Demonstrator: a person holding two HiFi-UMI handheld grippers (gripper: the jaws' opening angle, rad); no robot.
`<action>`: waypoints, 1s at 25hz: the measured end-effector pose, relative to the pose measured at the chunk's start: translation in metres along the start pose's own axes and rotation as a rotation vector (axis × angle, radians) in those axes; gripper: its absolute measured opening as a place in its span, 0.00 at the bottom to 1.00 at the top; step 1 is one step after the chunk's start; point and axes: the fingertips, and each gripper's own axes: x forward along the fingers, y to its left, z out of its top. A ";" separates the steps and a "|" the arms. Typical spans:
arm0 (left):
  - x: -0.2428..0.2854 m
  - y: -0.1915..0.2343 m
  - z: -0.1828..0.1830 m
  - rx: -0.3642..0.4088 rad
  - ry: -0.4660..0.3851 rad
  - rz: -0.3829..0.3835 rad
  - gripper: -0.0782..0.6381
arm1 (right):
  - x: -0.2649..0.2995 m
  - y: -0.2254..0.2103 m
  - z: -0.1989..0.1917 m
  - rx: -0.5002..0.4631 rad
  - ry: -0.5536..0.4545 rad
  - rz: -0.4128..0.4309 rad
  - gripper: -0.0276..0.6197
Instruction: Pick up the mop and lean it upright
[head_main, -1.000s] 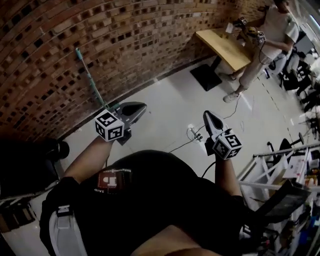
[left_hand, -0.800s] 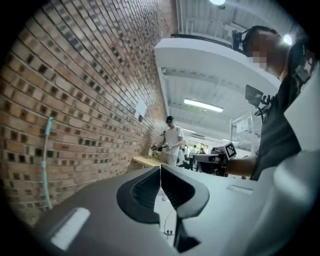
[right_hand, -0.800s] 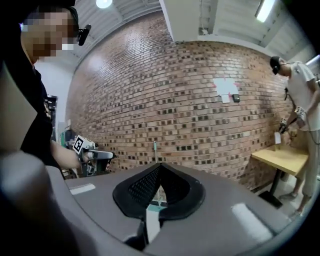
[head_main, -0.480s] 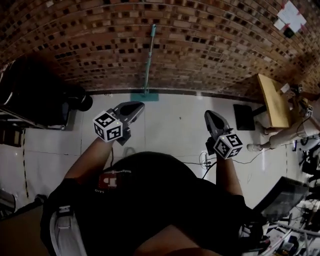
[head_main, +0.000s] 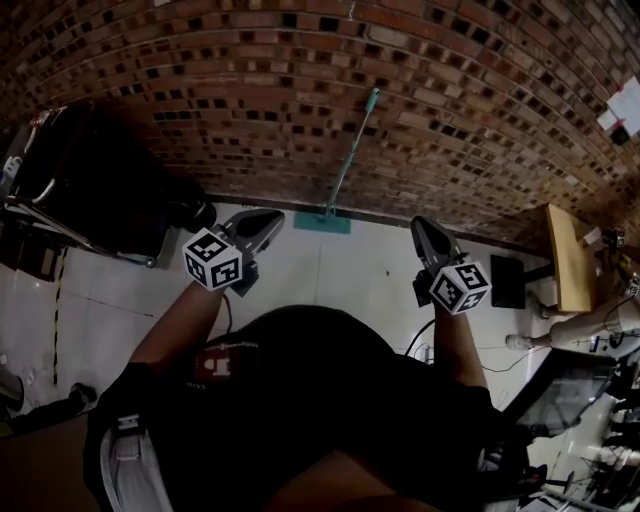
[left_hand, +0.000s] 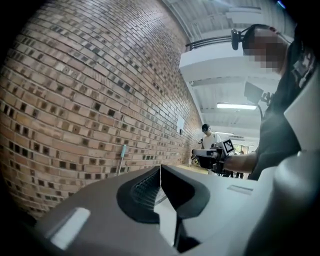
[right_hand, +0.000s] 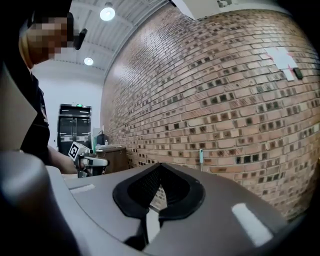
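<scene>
Grey left tongs (head_main: 276, 215), right tongs (head_main: 419, 223) level

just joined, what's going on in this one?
A person holds a gripper in each hand and faces a brick wall. The mop leans upright against that wall, its head down on the floor at the wall's foot. The left gripper and the right gripper are both shut with nothing between the jaws, held out roughly level, one to each side of the mop and clear of it. Neither touches the mop.
</scene>
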 end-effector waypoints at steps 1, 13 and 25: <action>0.000 0.010 0.002 0.004 0.005 0.002 0.11 | 0.009 -0.001 0.002 0.001 -0.005 -0.002 0.06; 0.089 0.062 0.006 0.014 0.008 0.061 0.11 | 0.063 -0.086 0.000 -0.017 0.041 0.056 0.06; 0.201 0.073 0.020 -0.013 -0.020 0.166 0.11 | 0.128 -0.181 0.016 -0.065 0.111 0.252 0.06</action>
